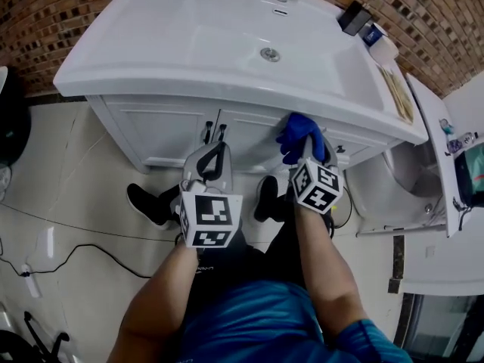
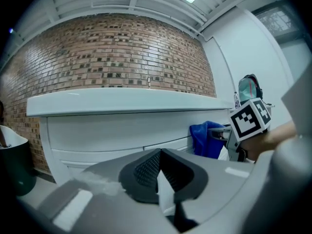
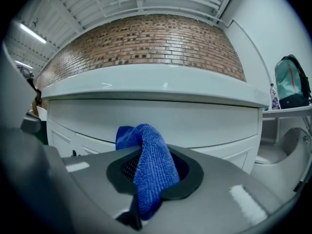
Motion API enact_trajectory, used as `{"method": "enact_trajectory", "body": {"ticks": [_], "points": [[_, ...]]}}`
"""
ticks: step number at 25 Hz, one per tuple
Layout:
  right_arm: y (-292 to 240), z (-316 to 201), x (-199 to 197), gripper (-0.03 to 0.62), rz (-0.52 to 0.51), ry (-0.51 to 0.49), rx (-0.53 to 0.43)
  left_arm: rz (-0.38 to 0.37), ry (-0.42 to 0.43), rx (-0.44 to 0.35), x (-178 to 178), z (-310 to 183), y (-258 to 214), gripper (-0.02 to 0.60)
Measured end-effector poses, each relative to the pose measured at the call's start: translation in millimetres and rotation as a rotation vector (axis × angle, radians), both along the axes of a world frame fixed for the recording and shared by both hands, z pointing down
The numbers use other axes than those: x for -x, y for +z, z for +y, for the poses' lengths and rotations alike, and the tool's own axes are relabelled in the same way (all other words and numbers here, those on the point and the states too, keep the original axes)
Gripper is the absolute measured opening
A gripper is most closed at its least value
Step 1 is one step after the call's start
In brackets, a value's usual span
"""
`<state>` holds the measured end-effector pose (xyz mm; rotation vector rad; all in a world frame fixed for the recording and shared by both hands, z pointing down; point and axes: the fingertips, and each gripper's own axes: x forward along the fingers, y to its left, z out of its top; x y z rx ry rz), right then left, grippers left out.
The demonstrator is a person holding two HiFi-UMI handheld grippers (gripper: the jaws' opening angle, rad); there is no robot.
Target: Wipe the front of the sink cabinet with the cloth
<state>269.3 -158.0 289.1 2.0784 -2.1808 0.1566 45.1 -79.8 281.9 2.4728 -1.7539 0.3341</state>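
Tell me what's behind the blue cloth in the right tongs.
Behind the blue cloth, clamped in the right tongs, is the white sink cabinet front, just below the basin rim. The patch of panel directly behind the cloth is covered, so I can't tell whether they touch.

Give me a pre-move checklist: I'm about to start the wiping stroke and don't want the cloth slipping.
1. Cloth gripped: ok, the right gripper is shut on the blue cloth.
2. Cloth at the cabinet front: ok, just under the sink rim.
3. Firm contact with the cabinet: cannot tell.
4. Left gripper out of the way: ok, shut, empty, off to the cloth's left.
5. Cabinet doors closed: ok.
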Motion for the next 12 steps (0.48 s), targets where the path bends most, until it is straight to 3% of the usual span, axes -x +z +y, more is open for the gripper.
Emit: {"method": "enact_trajectory", "body": {"ticks": [7, 12], "points": [[4, 6, -74, 0.055, 0.006, 0.123, 0.029, -0.010, 0.066, 0.004, -44, -5, 2, 0.006], [13, 4, -98, 0.055, -0.005, 0.151, 0.052, -0.024, 0.084, 0.009, -55, -4, 6, 0.006]]}}
